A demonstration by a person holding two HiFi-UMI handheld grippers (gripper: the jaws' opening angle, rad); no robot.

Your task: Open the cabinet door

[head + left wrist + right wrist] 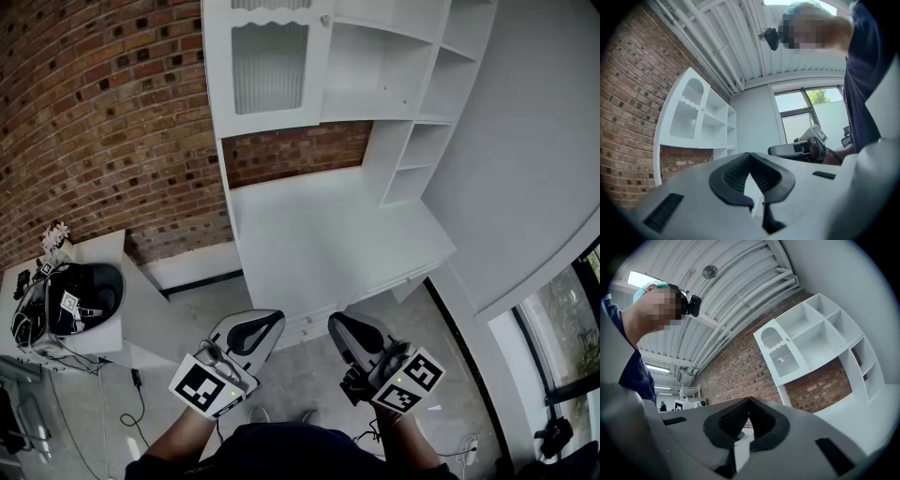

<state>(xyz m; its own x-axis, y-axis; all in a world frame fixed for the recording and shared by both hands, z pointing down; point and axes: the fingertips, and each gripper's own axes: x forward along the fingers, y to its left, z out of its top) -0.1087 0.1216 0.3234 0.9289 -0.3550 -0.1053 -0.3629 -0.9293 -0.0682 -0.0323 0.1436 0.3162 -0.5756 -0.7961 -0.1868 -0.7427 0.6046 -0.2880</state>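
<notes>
A white cabinet door [269, 66] with a ribbed glass panel stands closed at the upper left of a white desk hutch, a small knob [325, 20] at its right edge. The same door shows in the left gripper view [686, 115] and in the right gripper view [780, 354]. My left gripper [272, 320] and right gripper [336, 323] are held low in front of the desk, far from the door. Both are shut with nothing between their jaws. The left gripper view also shows the right gripper [799, 149] beside it.
The white desk top [319, 239] lies below the hutch, open shelves [412, 141] to the door's right. A brick wall [103, 122] runs behind. A small white table [141, 314] with a dark helmet-like thing [75, 300] stands at left. A window [562, 328] is at right.
</notes>
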